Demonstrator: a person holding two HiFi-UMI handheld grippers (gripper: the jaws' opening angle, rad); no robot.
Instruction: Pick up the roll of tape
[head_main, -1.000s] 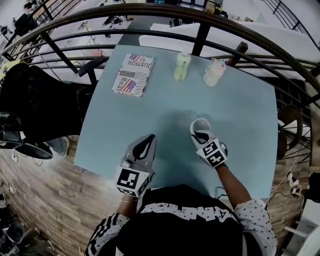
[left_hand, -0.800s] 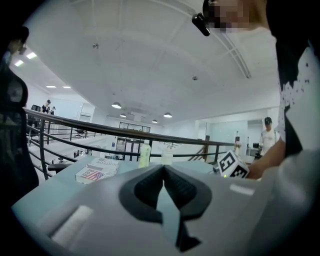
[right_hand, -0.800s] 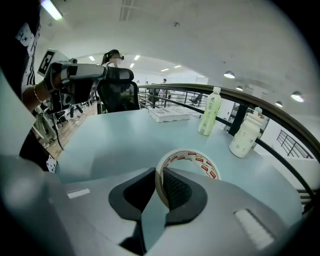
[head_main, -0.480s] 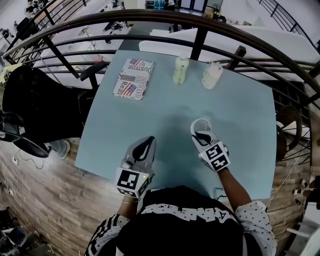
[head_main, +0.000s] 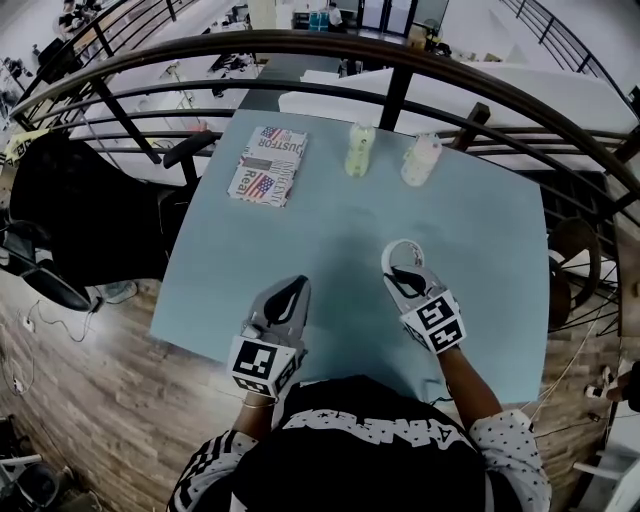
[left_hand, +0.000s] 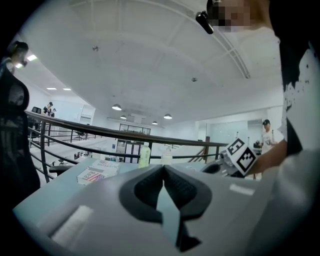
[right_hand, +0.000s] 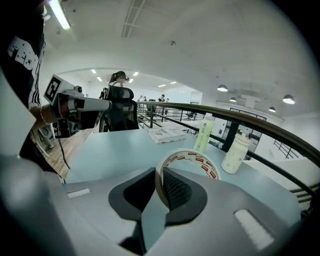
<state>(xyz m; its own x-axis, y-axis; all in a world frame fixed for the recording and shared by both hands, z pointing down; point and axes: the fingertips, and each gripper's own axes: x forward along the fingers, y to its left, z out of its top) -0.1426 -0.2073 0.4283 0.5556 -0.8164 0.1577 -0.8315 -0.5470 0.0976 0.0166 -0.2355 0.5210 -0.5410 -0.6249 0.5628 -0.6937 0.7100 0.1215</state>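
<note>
Across the middle of the head view, the pale blue counter (head_main: 300, 250) is carrying everything, with a dark curved railing (head_main: 300, 45) running round its far side and a black chair (head_main: 80, 200) sitting off its left edge, neither crowding the work. A printed packet (head_main: 266, 166) is lying at upper left. Lower left, the left gripper (head_main: 293, 287) is hovering at the near edge, its fingers pressed together on nothing, seemingly parked out of the way. Centre right, the right gripper (head_main: 402, 268) is pinching the roll of tape (right_hand: 192, 160), one finger inside the ring and one outside, which suits a hoop too wide to span. A greenish bottle (head_main: 360, 149) and a white bottle (head_main: 421, 160) are standing along the far edge, well apart from the grip and blocking nothing. Whether the roll's far rim is clearing the counter is hard to tell.
</note>
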